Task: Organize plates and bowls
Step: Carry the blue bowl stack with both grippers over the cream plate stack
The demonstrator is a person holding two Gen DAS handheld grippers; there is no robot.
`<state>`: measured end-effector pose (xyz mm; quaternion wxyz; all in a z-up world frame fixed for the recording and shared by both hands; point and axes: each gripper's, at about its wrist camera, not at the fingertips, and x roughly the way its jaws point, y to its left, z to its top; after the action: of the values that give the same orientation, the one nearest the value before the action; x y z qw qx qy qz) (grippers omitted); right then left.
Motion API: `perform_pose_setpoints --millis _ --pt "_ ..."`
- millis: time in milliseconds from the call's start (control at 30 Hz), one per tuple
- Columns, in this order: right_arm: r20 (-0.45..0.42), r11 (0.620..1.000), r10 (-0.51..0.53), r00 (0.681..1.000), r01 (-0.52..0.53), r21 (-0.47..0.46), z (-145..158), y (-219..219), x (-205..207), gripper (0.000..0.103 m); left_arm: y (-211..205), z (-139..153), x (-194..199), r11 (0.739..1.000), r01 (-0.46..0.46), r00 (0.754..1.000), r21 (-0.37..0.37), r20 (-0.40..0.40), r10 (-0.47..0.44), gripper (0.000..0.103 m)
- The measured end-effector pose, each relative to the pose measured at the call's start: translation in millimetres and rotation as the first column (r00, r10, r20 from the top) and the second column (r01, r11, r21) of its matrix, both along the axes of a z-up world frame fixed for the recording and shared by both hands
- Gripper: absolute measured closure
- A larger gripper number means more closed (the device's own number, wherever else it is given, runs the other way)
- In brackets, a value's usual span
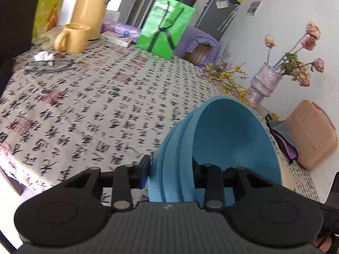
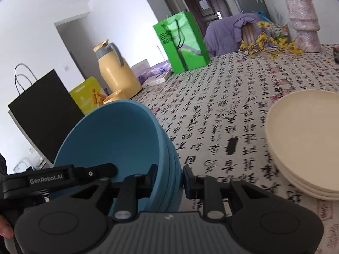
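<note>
Both the left gripper [image 1: 169, 175] and right gripper [image 2: 169, 180] are clamping the stacked bowls [image 2: 118, 144] (plates [image 2: 305, 139] already piled right of it), still needing setting down.

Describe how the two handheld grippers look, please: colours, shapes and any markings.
The left gripper and right gripper look alike: matte black linkage arms with silver pivot pins, two round black discs at the base, and a grey ribbed body between them bearing a small pale logo. The jaws carry dark blue pads. In the right wrist view, white "GenRobot.AI" lettering marks the left gripper's side.
</note>
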<state>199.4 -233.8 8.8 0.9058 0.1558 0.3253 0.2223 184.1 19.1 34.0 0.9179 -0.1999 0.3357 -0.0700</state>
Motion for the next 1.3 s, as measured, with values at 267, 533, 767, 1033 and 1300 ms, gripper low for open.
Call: perform_pose_setpoints --millis 267,533,767,1033,1300 --pt "0.053 0.996 -0.085 0.995 0.084 0.018 17.7 -54.3 6.8 0.079 -53.7 22.2 25.4 0.994 0.107 0.993 0.032 0.041 -0.108 0.068" --pt "0.026 0.981 -0.194 0.981 0.194 0.008 41.0 -130.4 39.2 0.079 -136.5 36.6 77.6 0.971 0.239 0.970 0.028 0.034 -0.240 0.068" --pt "-0.016 0.962 -0.258 0.966 0.255 -0.097 51.0 -181.3 57.5 0.078 -199.7 29.8 113.5 0.936 0.352 0.936 -0.008 -0.018 -0.352 0.068" --pt "-0.091 0.959 -0.260 0.961 0.247 -0.137 44.2 -205.3 72.0 0.078 -217.4 9.3 138.9 0.925 0.372 0.920 -0.080 -0.099 -0.378 0.068" --pt "-0.123 0.958 -0.262 0.957 0.242 -0.157 35.9 -208.7 83.9 0.078 -220.2 -1.6 153.8 0.927 0.368 0.920 -0.070 -0.118 -0.374 0.072"
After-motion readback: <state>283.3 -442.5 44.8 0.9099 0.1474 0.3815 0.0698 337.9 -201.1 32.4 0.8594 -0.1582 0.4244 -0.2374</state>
